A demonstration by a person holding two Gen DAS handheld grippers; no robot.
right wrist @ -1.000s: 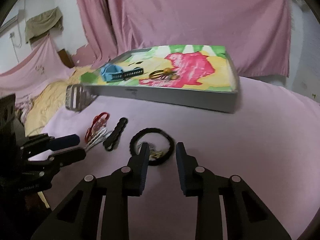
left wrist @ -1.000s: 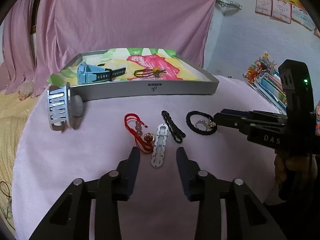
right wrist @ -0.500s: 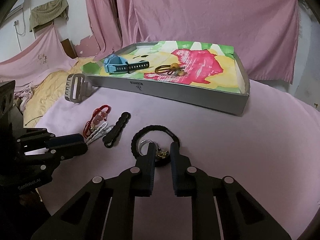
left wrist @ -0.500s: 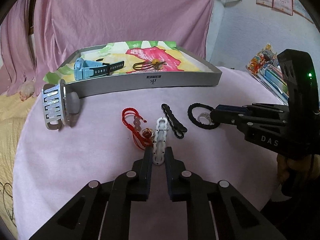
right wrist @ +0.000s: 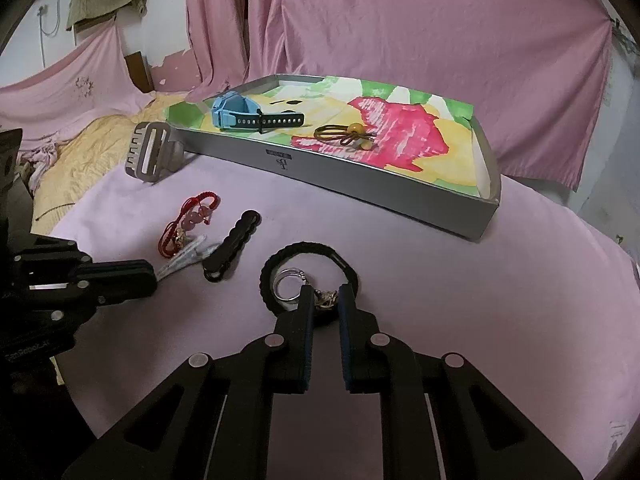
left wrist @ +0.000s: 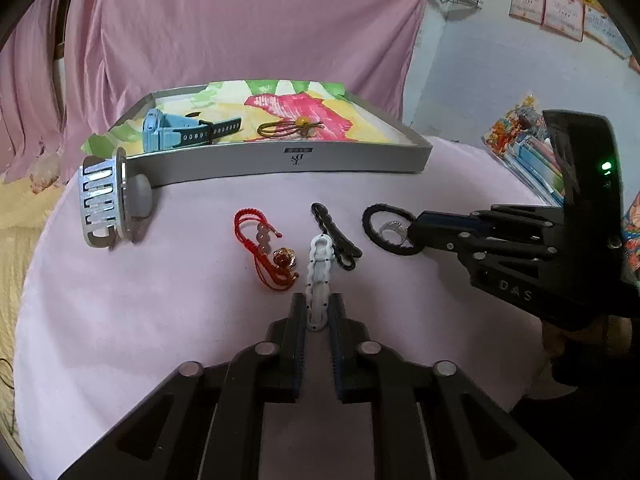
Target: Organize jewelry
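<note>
Between left hand-held gripper point(left wrist: 318, 312) fingers: white clip point(left wrist: 319, 276), gripped.
Between right hand-held gripper point(right wrist: 326, 300) fingers: black bracelet point(right wrist: 276, 264), gripped on desk point(right wrist: 480, 300).

One grey shallow tray point(left wrist: 340, 158) holds one blue wristwatch point(left wrist: 176, 132) and one brown cord bracelet point(left wrist: 290, 128). On the desk point(left wrist: 160, 320): one red cord bracelet point(left wrist: 264, 254), one white wavy clip point(left wrist: 319, 276), one black wavy clip point(left wrist: 334, 236), one black braided ring-band point(right wrist: 308, 276), one silver slotted buckle point(left wrist: 104, 202).
</note>
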